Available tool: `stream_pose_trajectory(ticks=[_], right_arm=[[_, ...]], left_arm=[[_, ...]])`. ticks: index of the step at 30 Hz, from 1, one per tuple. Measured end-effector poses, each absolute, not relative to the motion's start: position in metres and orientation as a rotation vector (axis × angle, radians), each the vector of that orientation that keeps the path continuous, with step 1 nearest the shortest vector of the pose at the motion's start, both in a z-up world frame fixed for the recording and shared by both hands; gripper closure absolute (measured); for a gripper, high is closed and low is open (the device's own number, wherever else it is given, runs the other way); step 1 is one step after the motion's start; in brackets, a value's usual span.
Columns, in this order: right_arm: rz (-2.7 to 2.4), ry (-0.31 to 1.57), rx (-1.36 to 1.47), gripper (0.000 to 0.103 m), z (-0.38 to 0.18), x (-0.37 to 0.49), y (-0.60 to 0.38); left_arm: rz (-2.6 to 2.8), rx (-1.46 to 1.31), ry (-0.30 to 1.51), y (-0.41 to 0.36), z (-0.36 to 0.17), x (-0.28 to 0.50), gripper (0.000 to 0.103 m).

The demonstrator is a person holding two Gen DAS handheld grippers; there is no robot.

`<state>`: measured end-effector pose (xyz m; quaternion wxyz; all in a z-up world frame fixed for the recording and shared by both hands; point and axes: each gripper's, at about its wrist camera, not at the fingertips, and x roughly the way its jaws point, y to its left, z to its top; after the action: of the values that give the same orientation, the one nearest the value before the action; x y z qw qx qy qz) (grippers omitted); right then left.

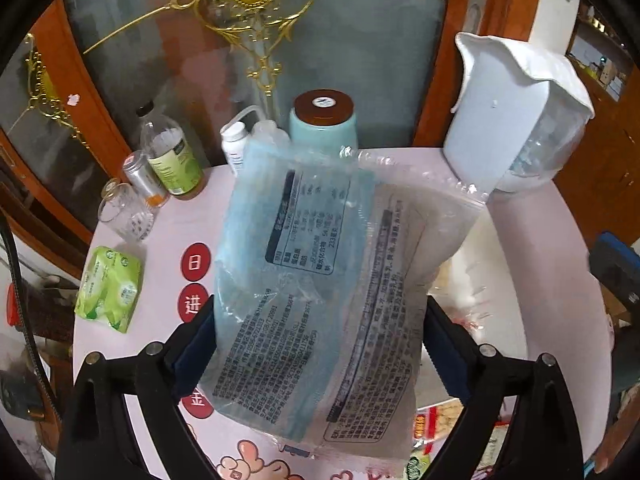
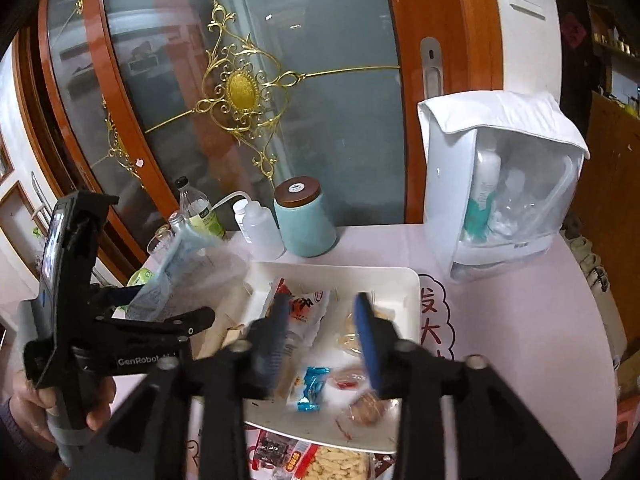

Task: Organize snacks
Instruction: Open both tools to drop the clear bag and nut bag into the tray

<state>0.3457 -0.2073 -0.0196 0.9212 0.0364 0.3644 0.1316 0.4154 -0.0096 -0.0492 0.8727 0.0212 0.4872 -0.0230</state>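
Two flat snack packets stand between the fingers of my left gripper [image 1: 320, 308]: a pale blue packet [image 1: 280, 240] in front and a clear grey packet [image 1: 392, 280] behind it. The jaws are spread wide, one beside each packet edge, and I see no squeeze on the packets. In the right wrist view the left gripper [image 2: 160, 304] is at the left with the blue packet [image 2: 172, 276] sticking up from it. My right gripper [image 2: 322, 300] hovers open over the white tray [image 2: 400, 276], nothing between its fingers. In the tray lie a red-and-white packet [image 2: 308, 308], a small blue sweet [image 2: 314, 388] and wrapped biscuits [image 2: 366, 406].
On the pink round table stand a teal jar [image 1: 322, 120], a white storage box [image 1: 512, 120], a bottle [image 1: 172, 152], a glass [image 1: 126, 216] and a green tissue pack [image 1: 110, 288]. A bag of crackers [image 2: 332, 464] lies at the tray's near edge. A glass door closes the back.
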Motion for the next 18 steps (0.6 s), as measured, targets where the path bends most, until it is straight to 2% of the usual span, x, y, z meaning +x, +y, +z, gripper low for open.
stream_pose_trajectory(ticks=[18], right_arm=[[0.301,0.721,0.017,0.061,0.000,0.296,-0.211]], left_arm=[[-0.017,0.012,0.927,0.013,-0.004,0.372,0.000]])
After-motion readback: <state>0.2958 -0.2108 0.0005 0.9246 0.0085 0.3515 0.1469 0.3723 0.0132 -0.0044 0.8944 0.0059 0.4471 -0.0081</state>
